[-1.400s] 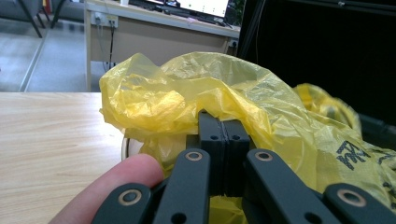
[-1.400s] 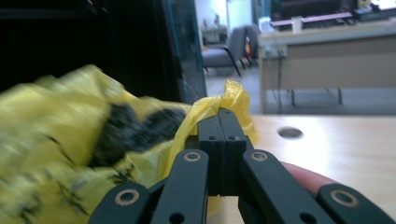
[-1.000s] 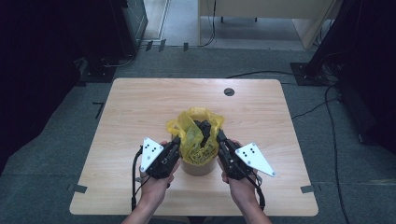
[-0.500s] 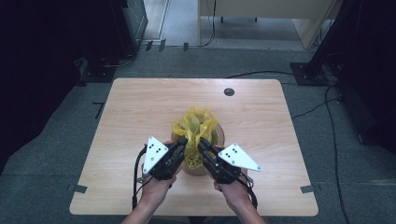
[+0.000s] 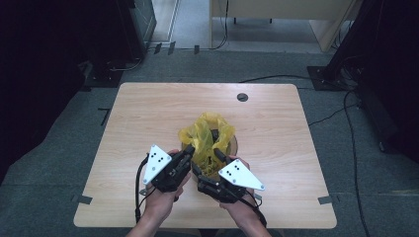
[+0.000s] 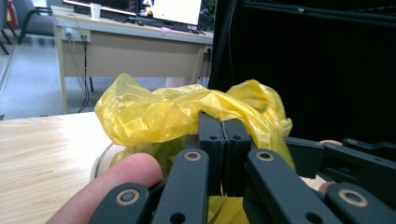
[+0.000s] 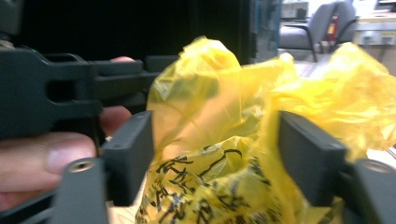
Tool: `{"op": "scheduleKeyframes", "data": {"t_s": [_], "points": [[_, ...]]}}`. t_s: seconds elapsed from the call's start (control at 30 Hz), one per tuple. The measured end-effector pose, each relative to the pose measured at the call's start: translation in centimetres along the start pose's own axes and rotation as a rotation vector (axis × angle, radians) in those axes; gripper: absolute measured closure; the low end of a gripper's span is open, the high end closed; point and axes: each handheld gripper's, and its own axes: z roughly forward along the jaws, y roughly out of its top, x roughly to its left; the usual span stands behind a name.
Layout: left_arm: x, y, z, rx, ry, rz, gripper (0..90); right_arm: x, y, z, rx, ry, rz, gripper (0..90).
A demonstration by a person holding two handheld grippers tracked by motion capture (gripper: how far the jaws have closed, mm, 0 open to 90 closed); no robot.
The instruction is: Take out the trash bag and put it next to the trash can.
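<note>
1. High view: one wooden table (image 5: 148,118) stands on a grey floor, and one yellow plastic bag (image 5: 206,134) sits crumpled on it, a little nearer the person's edge than the middle. Beneath the bag the rim of one round tan container (image 5: 233,144) peeks out on the right. Two grippers work at the bag's near side. The left gripper (image 5: 188,152) touches the bag's left edge; the right gripper (image 5: 207,160) reaches in from the lower right, just beside the other. Each carries one grey three-cornered plate, so two plates in all. Two hands come in from the bottom, one on each gripper. One small dark round hole (image 5: 242,97) lies near the table's far edge, well apart from the bag.

2. Left gripper view: the gripper's two black jaws are pressed together, pinching a fold of the yellow plastic bag (image 6: 154,112). One fingertip (image 6: 121,175) of the holding hand shows at lower left. The other gripper's black arm comes in at the right. One desk (image 6: 130,46) stands in the background.

3. Right gripper view: the two black jaws stand apart, with the yellow plastic bag (image 7: 219,154) between them; black printing marks its lower part. Whether the jaws touch the plastic cannot be told. One office chair (image 7: 310,28) stands far behind.
</note>
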Motion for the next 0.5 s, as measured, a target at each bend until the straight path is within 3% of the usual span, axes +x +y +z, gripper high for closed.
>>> {"op": "scheduleKeyframes", "data": {"t_s": [0.1,0.27,0.4,0.5], "points": [[0.0,0.0,-0.1,0.000,0.001,0.001,88.9,0.5,0.0,0.2,0.015,-0.034,-0.024,19.2],[-0.1,-0.4,-0.1,0.008,-0.001,0.004,88.1,1.3,-0.1,1.2,0.054,-0.092,-0.035,22.0],[0.0,-0.8,-0.1,0.009,0.020,0.006,79.8,1.6,-0.4,1.6,0.067,-0.149,-0.055,51.0],[0.4,-0.8,-0.2,0.014,0.016,-0.007,63.3,1.4,-0.4,1.7,0.068,-0.174,-0.048,75.8]]}}
